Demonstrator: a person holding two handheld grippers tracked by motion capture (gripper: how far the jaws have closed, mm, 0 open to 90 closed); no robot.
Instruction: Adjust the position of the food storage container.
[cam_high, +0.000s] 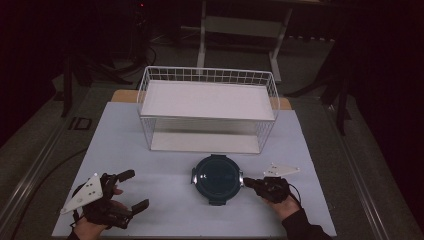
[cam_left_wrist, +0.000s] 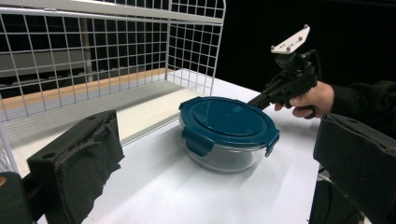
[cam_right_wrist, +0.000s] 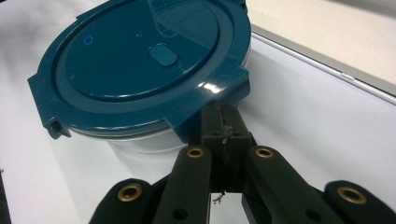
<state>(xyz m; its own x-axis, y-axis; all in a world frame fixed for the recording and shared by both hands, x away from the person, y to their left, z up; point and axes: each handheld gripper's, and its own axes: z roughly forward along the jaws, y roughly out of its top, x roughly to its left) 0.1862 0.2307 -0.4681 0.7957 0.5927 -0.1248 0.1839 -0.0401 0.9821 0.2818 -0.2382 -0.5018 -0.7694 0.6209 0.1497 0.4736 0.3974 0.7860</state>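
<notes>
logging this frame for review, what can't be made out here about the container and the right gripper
- Container contents: the teal lid covers them in the high and right gripper views.
- Whether the right gripper pinches a lid latch: its closed jaws hide the contact.
- Left gripper view: the container's rim blocks the right gripper's tips.

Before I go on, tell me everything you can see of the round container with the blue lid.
The container is a round, clear bowl, glass by its look, under a dark teal plastic lid with clip flaps around the rim and a small oval button in the middle. It stands upright and closed on the white table, just in front of the wire rack. The right gripper, jaws together, meets one lid flap at its right edge.
</notes>
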